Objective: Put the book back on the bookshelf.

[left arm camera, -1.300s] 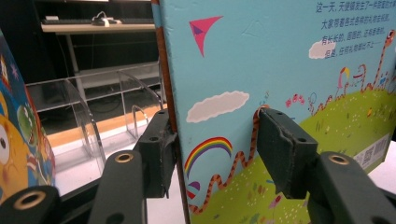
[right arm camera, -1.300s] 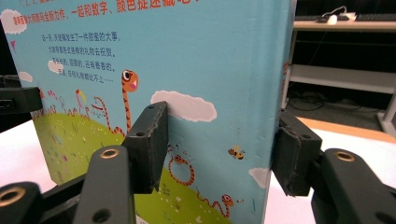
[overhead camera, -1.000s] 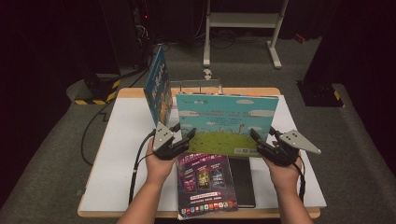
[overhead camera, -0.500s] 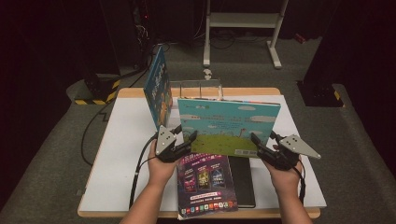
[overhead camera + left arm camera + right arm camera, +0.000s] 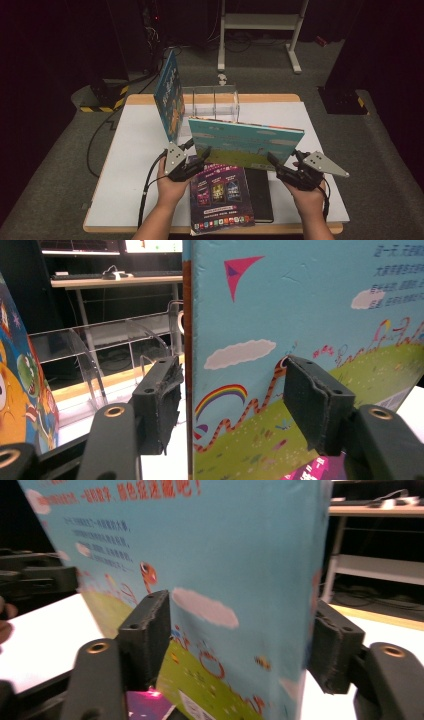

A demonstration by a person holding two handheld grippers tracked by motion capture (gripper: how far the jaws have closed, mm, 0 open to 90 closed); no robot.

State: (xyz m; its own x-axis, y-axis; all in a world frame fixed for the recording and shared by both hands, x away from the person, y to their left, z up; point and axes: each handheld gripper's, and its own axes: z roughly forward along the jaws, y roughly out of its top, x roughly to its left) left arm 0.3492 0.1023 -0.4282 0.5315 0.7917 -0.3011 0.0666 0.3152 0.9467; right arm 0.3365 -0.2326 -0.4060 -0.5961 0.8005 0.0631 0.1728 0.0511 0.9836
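Picture book [image 5: 247, 142]: upright on the bench [image 5: 125, 165], its edges between both tools' jaws. Left tool [image 5: 196, 159] and right tool [image 5: 282, 165]: jaws just opening, spread, pads off the covers.

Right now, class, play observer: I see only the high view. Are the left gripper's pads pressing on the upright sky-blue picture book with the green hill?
Observer: No. The left gripper has just been opening; its pads stand clear either side of the sky-blue picture book.
Operator: And the right gripper?
Observer: The right gripper has just been opening too, with the book's edge loose between its pads.
Operator: What is printed near the left gripper?
Observer: A rainbow under a white cloud.
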